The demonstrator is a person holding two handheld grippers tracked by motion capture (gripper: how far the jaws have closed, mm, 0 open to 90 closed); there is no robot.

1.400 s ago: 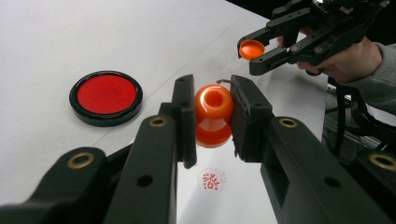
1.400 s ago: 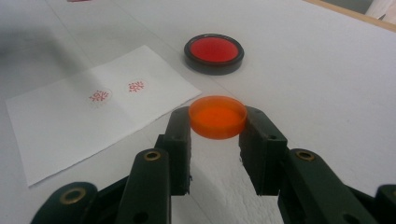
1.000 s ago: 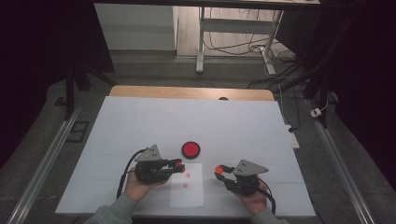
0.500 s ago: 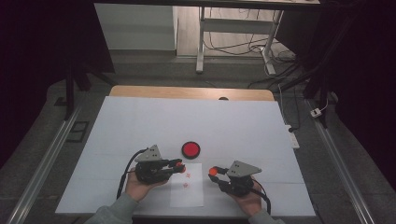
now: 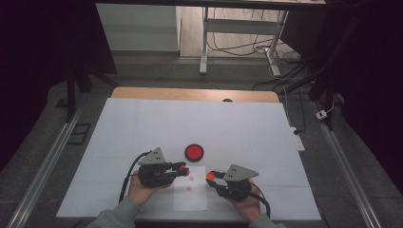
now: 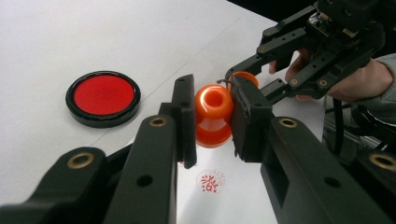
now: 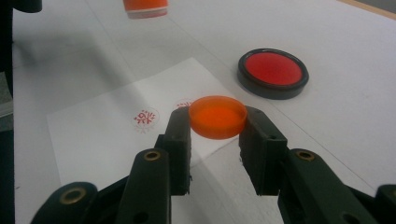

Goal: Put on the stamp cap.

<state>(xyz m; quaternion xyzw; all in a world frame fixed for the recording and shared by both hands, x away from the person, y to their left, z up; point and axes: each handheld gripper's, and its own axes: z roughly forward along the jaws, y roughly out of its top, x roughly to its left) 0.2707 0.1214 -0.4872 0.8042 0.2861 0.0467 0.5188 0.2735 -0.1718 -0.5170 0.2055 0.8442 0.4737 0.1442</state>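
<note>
Stamping looks finished, in my judgement, and capping is what remains: two red seal prints already sit on the white paper sheet (image 5: 190,190), and the stamp and its cap are held apart in the air above it.

On the left, I have the left gripper (image 5: 179,168) clenched on the orange stamp (image 6: 213,114), jaws pressing its narrow waist from both sides. In the left gripper view the stamp's round hollowed knob faces the camera. In the right gripper view the stamp (image 7: 145,8) hangs at the far left with its pale printing face turned down toward the paper. So I read its long axis as roughly upright, perhaps tilted a little, face end low.

Between the grippers lies the paper, on the near middle of the white table (image 5: 119,128). One red print (image 6: 209,181) shows just below the stamp.

Just beyond the paper, toward the far side, sits the round black ink pad (image 5: 194,151), its red surface uncovered.

On the right, the right gripper (image 5: 209,175) grasps the shallow orange cap (image 7: 217,116) by its rim, held flat, near the stamp but not touching it. Whether its open side faces up or down I cannot tell.

The cap still needs to meet the stamp's face.
</note>
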